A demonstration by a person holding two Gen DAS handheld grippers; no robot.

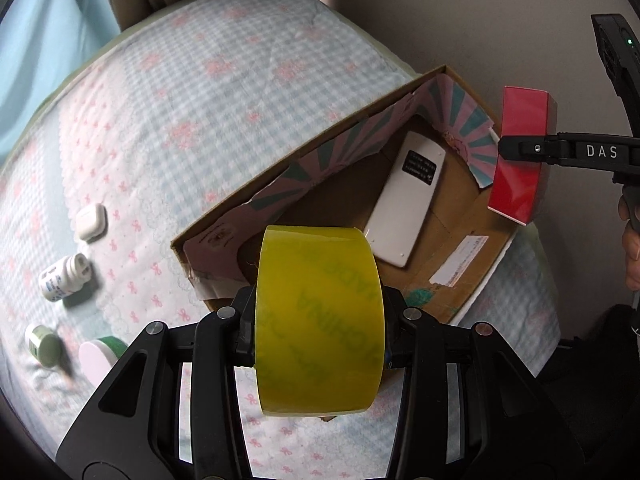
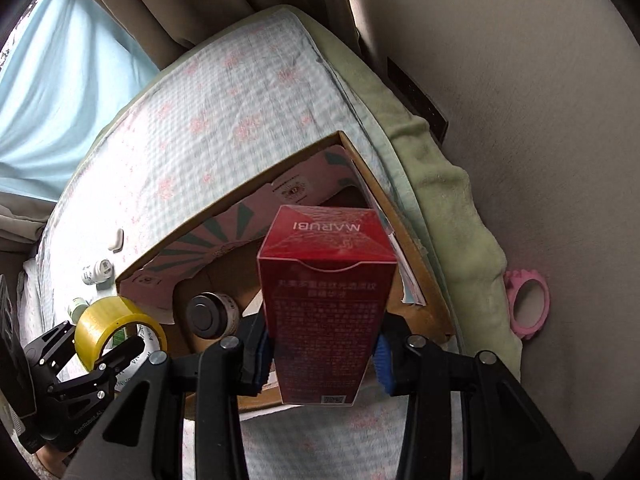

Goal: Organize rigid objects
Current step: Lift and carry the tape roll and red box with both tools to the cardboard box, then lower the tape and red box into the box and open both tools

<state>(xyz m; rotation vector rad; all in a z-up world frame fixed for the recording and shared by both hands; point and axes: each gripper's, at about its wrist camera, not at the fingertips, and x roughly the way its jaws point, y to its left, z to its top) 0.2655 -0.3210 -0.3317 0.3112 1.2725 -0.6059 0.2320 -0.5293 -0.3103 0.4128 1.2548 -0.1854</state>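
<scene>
My left gripper [image 1: 320, 344] is shut on a yellow tape roll [image 1: 320, 320] and holds it above the near edge of an open cardboard box [image 1: 456, 264]. The box holds a white remote-like device [image 1: 404, 200]. My right gripper [image 2: 320, 356] is shut on a red carton [image 2: 326, 300] and holds it over the box [image 2: 416, 264]; a round dark-capped jar [image 2: 210, 314] shows inside. The red carton [image 1: 520, 152] also shows at the box's right end in the left wrist view. The tape roll [image 2: 108, 326] and left gripper [image 2: 98, 354] show at the lower left of the right wrist view.
On the checked bedspread [image 1: 200, 100] left of the box lie a white earbud case [image 1: 91, 222], a white bottle [image 1: 64, 276], a green-capped jar [image 1: 42, 346] and a pink-and-green item [image 1: 100, 354]. A pink ring-shaped object [image 2: 528, 304] lies off the bed at the right. Curtains and a wall are behind.
</scene>
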